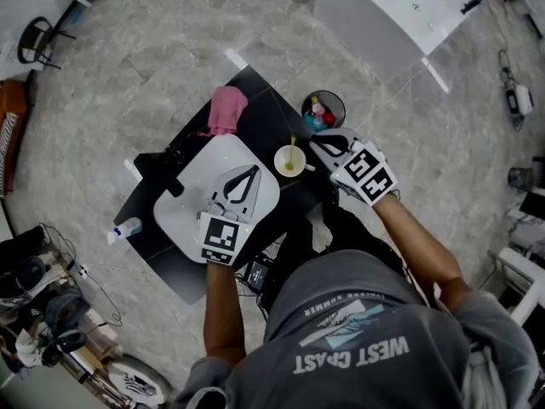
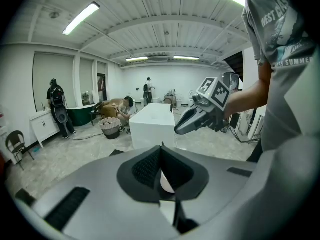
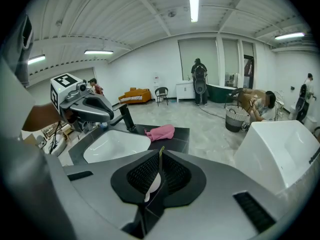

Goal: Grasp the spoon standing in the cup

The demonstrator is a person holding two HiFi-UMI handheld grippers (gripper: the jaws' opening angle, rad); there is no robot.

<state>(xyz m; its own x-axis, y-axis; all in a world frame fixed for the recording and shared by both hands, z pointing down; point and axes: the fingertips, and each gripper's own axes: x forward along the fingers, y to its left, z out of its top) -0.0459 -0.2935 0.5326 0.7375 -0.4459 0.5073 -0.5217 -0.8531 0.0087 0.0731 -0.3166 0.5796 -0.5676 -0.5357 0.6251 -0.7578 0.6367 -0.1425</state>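
Observation:
A white cup (image 1: 289, 160) stands on the black table (image 1: 170, 262), just right of the sink, with a yellow spoon (image 1: 291, 150) upright in it. My right gripper (image 1: 313, 145) hovers right of the cup, jaws shut and empty, tips a little apart from the spoon. In the right gripper view the spoon handle (image 3: 161, 152) pokes up just beyond the closed tips, and a sliver of the cup (image 3: 151, 184) shows between the jaws. My left gripper (image 1: 254, 170) hangs over the white sink (image 1: 183, 216), shut, holding nothing.
A pink cloth (image 1: 226, 109) lies at the table's far end, and a black faucet (image 1: 166, 167) stands left of the basin. A black bin (image 1: 324, 109) with bottles sits on the floor behind the cup. A white block (image 1: 383, 15) stands beyond, and people are farther back in the room.

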